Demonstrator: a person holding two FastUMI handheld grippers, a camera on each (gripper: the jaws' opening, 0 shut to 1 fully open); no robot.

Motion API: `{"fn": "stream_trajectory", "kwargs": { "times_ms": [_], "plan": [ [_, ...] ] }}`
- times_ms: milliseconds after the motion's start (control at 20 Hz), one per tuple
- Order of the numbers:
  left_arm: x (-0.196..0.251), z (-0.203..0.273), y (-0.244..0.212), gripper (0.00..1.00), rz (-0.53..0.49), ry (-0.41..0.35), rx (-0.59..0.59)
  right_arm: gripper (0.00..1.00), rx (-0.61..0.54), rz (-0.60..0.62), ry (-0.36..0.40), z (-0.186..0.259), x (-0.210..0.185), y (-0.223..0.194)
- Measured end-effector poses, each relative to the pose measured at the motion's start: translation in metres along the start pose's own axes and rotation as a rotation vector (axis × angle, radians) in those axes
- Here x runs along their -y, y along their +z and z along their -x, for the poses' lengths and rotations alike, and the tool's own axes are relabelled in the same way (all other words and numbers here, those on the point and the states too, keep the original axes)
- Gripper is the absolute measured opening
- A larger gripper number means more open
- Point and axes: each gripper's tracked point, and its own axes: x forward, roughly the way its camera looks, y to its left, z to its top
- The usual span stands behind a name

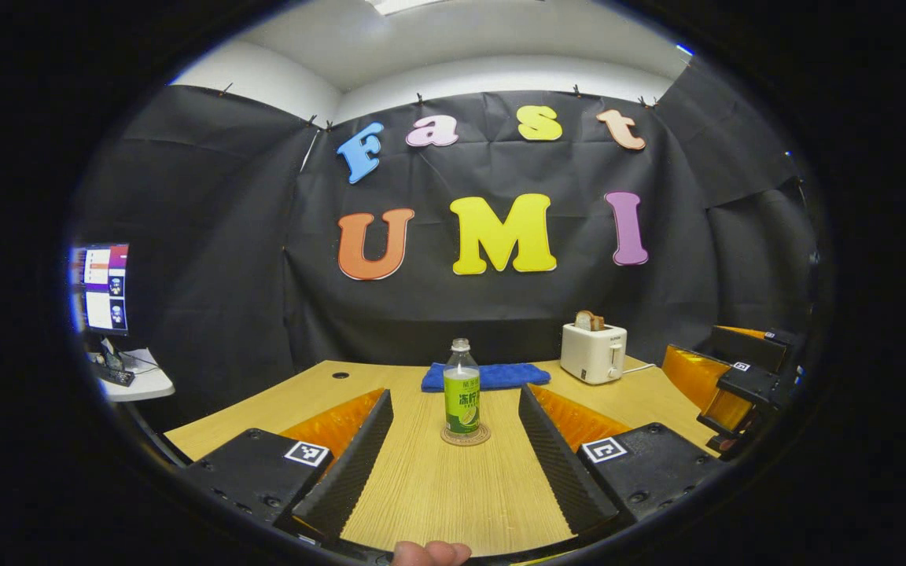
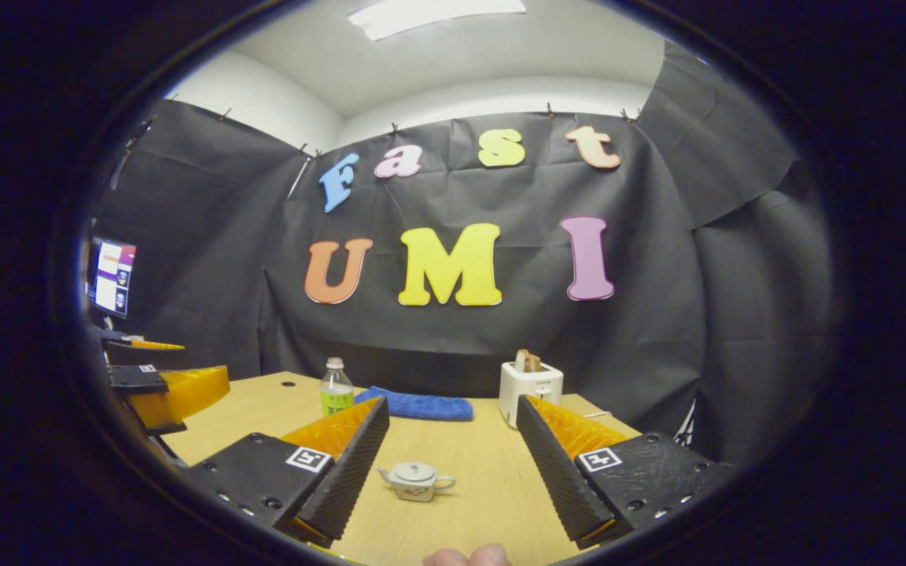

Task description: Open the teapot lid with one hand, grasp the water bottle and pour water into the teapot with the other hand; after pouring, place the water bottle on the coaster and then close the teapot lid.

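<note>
Water bottle [image 1: 462, 389] stands on its coaster [image 1: 465, 436] at frame centre, teapot [image 2: 415, 480] lid on, fitting start or finish; both my fingers [image 1: 366, 448] spread, grasping nothing.

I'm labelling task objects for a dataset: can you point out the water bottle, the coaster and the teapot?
water bottle [image 1: 462, 399]: left gripper view, on its green label.
coaster [image 1: 465, 438]: left gripper view, on the rim showing under the bottle.
teapot [image 2: 415, 481]: right gripper view, on its white body below the lid.
</note>
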Motion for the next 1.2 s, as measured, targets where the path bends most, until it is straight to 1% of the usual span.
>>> {"fn": "stream_trajectory", "kwargs": {
  "times_ms": [100,150,300,400,550,600,650,700,800,1050,1200],
  "plan": [
    [0.004,0.007,0.001,1.0,-0.006,0.005,0.001,0.98,-0.009,-0.013,0.003,0.014,-0.002,-0.004],
    [0.007,0.012,0.001,1.0,-0.001,0.006,0.001,0.96,-0.015,-0.015,0.003,0.019,-0.003,-0.007],
    [0.014,0.024,-0.001,1.0,0.018,0.006,-0.008,0.98,-0.018,-0.012,0.011,0.035,-0.005,-0.01],
    [0.013,0.031,-0.002,1.0,0.017,0.013,-0.013,0.98,-0.011,-0.016,0.015,0.041,-0.006,-0.008],
    [0.012,0.04,-0.002,1.0,0.034,0.029,-0.024,0.98,-0.01,-0.062,0.025,0.048,-0.008,0.001],
    [0.013,0.044,0.0,1.0,0.043,0.027,-0.024,0.98,-0.016,-0.047,0.032,0.053,-0.009,0.003],
    [0.014,0.047,0.005,1.0,0.047,0.024,-0.011,0.96,-0.004,-0.025,0.035,0.056,-0.009,0.008],
    [0.016,0.049,0.01,1.0,0.042,0.018,0.003,0.98,0.013,-0.012,0.03,0.061,-0.006,0.016],
    [0.015,0.052,0.014,1.0,0.028,0.018,0.02,0.96,0.012,-0.027,0.034,0.062,-0.005,0.015],
    [0.018,0.05,0.011,1.0,0.045,0.015,0.015,0.97,-0.008,-0.038,0.035,0.058,-0.003,0.01],
    [0.005,0.048,0.014,1.0,0.038,0.05,0.021,0.96,-0.006,-0.035,0.036,0.058,-0.005,0.009]
  ]
}}
